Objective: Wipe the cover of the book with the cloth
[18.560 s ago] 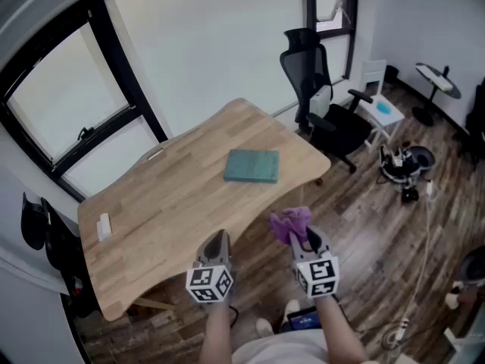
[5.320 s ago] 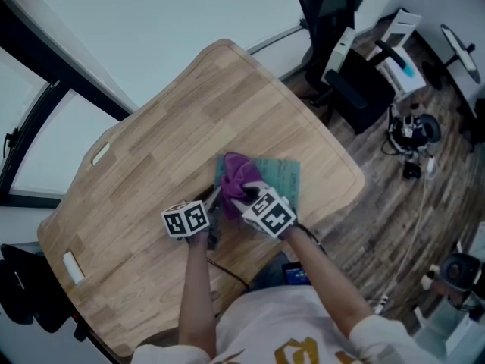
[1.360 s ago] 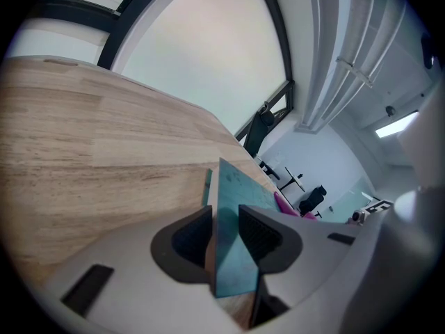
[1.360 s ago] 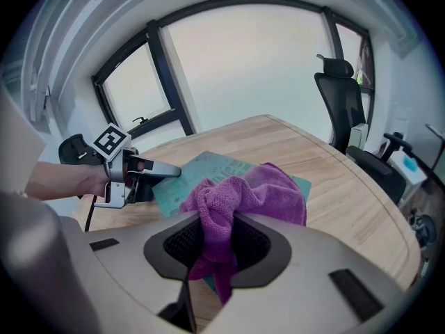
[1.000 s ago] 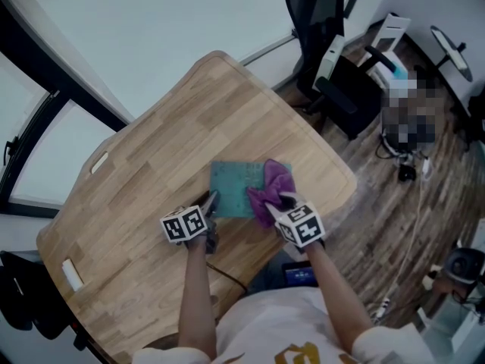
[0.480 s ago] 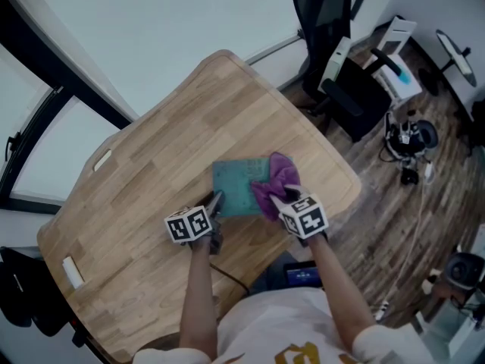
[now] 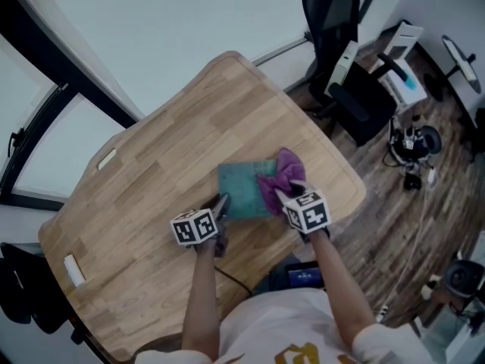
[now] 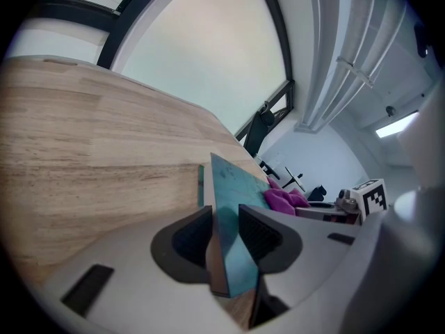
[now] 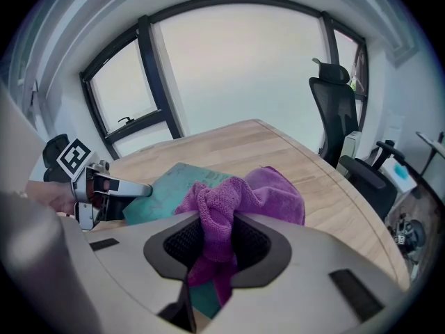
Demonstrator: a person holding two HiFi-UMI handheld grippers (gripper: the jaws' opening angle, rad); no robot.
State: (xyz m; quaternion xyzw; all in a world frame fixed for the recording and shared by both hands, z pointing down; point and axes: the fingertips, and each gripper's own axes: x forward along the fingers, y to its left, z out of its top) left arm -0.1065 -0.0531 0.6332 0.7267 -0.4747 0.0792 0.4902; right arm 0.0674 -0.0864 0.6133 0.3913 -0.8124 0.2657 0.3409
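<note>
The book (image 7: 242,190) lies on the worktop (image 7: 189,139), its near left corner pinched in the left hand-held gripper (image 7: 220,207). The right hand-held gripper (image 7: 283,196) clamps the cloth (image 7: 279,174), which rests on the cover's right side.

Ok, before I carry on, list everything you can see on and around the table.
book: one, teal, flat near the table's front edge
cloth: one, purple, bunched on the book's right part
table: one, light wood, centre
small block: one, white, table's left end
office chair: one, black, beyond the table's right end
left tool: one, grey, shut on the book's near corner
right tool: one, grey, shut on the cloth
</note>
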